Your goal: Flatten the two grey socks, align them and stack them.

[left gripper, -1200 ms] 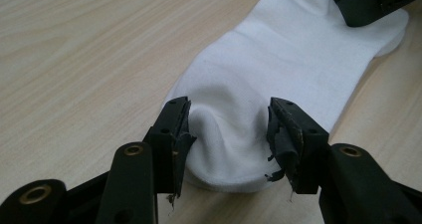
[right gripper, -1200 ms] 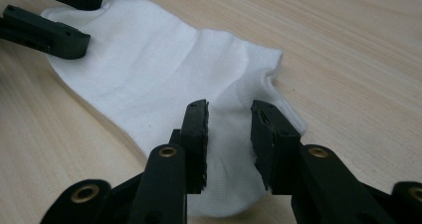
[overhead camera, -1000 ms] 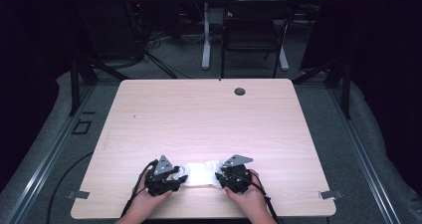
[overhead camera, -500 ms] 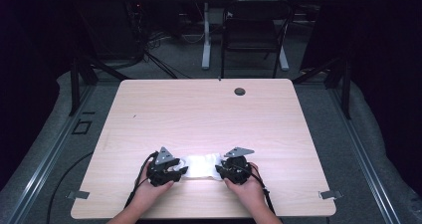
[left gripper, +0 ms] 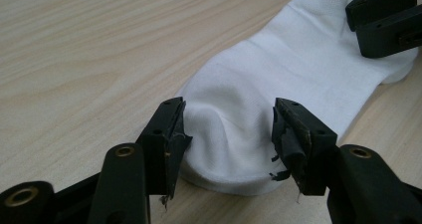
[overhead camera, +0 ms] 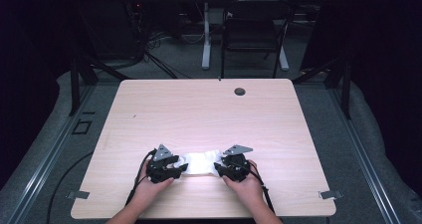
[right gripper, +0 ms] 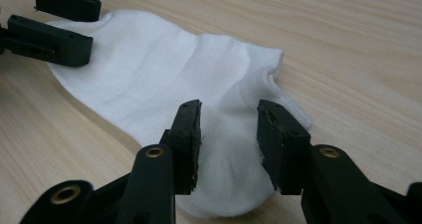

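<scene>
high view showed the left hand-held gripper (overhead camera: pixel 181 168) at the white sock's (overhead camera: pixel 200 163) left end and the right hand-held gripper (overhead camera: pixel 219 167) at its right, both with jaws just opening, unclamped. lifting straight off would keep the sock flat. beyond the sock the surface (overhead camera: pixel 209 114) lay bare; its near edge was close.

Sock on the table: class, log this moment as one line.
sock: flat on table | left gripper: opening, astride toe | right gripper: opening, astride heel end
</scene>
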Demonstrator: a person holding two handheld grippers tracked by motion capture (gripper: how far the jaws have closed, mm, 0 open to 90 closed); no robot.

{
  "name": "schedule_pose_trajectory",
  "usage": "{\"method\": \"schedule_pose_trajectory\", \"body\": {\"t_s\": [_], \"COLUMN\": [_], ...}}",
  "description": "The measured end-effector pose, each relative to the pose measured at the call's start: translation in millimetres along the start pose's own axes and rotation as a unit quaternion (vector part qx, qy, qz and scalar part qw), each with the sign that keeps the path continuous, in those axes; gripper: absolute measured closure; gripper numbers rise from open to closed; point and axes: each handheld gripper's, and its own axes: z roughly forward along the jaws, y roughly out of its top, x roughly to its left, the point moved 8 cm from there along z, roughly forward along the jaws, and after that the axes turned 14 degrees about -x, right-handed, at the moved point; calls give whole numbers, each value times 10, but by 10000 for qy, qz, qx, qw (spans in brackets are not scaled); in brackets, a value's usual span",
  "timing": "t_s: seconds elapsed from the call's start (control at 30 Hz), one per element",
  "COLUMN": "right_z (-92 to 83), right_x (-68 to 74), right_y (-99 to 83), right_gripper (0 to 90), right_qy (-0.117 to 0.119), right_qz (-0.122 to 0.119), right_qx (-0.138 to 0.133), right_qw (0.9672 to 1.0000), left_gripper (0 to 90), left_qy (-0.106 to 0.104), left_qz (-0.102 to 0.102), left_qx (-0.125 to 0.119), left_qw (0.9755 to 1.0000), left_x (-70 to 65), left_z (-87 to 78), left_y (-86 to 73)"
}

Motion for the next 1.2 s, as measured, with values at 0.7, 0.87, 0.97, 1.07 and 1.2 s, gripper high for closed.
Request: {"method": "schedule_pose_trajectory", "body": {"t_s": [0.7, 0.87, 0.97, 1.07, 1.2], "right_z": [-397, -508, -577, -621, -625], "right_x": [56, 87, 116, 123, 66], "right_y": [236, 208, 193, 157, 69], "right_gripper": [455, 448, 447, 446, 445], "right_qy": [104, 144, 161, 156, -15], "right_qz": [-77, -120, -108, -129, -359], "right_qx": [-530, -552, -601, -614, -645], "right_qw": [9985, 9983, 9980, 9979, 9973], "left_gripper": [399, 397, 395, 395, 395], "left_qy": [-23, -63, -76, -43, 34], "left_qz": [-5, -23, -31, 32, 14], "left_qx": [-182, -206, -211, -176, -153], "left_qw": [9998, 9998, 9997, 9998, 9999], "left_x": [-45, -79, -84, -60, 22], "left_z": [-364, -495, -559, -585, -554], "left_y": [254, 249, 219, 161, 75]}}
